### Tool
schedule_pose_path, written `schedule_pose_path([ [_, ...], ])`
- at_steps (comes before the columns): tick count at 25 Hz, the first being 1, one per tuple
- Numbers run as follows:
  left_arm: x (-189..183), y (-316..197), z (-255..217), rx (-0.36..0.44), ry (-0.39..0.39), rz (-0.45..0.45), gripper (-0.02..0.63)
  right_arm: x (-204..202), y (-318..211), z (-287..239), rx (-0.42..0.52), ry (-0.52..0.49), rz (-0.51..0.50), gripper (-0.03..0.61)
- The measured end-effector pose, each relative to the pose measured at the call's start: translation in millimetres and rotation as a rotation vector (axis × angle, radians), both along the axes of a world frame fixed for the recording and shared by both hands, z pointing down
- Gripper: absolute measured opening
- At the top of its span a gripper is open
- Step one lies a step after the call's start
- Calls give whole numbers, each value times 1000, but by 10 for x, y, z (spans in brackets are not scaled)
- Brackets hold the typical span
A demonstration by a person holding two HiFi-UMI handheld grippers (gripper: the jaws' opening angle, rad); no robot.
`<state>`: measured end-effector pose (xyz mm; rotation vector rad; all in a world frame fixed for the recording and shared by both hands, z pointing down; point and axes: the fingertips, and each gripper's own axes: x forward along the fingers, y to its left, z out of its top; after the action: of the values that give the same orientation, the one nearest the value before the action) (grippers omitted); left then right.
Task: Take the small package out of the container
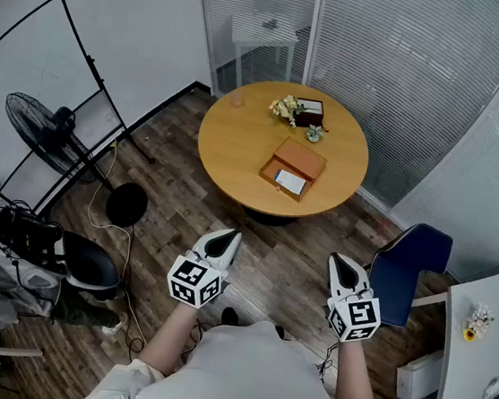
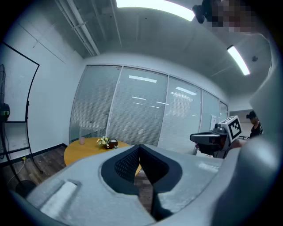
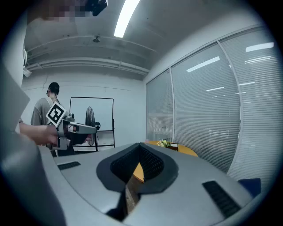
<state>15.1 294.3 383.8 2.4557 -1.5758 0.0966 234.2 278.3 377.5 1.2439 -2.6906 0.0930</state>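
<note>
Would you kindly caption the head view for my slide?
Left hand-held gripper and right hand-held gripper, both shut and empty, held short of the round table bearing the brown container.

Container (image 1: 293,169) lies on the table (image 1: 238,147), flowers (image 1: 285,108) behind it, fan (image 1: 37,127) far left

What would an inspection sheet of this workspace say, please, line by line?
Surface: round wooden table, ahead of both grippers.
Job's things: open container on the table; small white package inside it.
Clutter: flowers, dark box, pink cup near the table's far edge.
Grippers: left gripper and right gripper short of the table, jaws together, empty.
Cables: loose cable on the floor, left.
Surroundings: fan, blue chair, glass wall with blinds.
</note>
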Motion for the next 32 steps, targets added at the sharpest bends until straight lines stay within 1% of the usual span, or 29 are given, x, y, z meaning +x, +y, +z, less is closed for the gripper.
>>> schedule_pose_path([
  [5, 42, 58, 26, -2, 4, 8, 18, 33, 58, 15, -5, -5, 6, 3],
  [9, 45, 80, 48, -6, 0, 14, 18, 1, 103, 14, -3, 0, -9, 3],
  [12, 41, 97, 75, -9, -4, 21, 18, -26, 121, 17, 1, -6, -1, 3],
  [18, -61, 48, 47, -9, 7, 25, 18, -111, 50, 12, -12, -33, 30, 5],
  [24, -234, 51, 108, -25, 13, 25, 20, -209, 48, 25, -20, -22, 57, 9],
  [25, -258, 61, 123, -28, 15, 26, 19, -232, 54, 32, -23, -23, 60, 19],
  [27, -313, 74, 144, -32, 18, 30, 20, -298, 63, 47, -29, -24, 67, 73],
  [32, -452, 67, 166, -29, 9, 56, 19, -497, 54, 52, -25, -16, 78, 95],
])
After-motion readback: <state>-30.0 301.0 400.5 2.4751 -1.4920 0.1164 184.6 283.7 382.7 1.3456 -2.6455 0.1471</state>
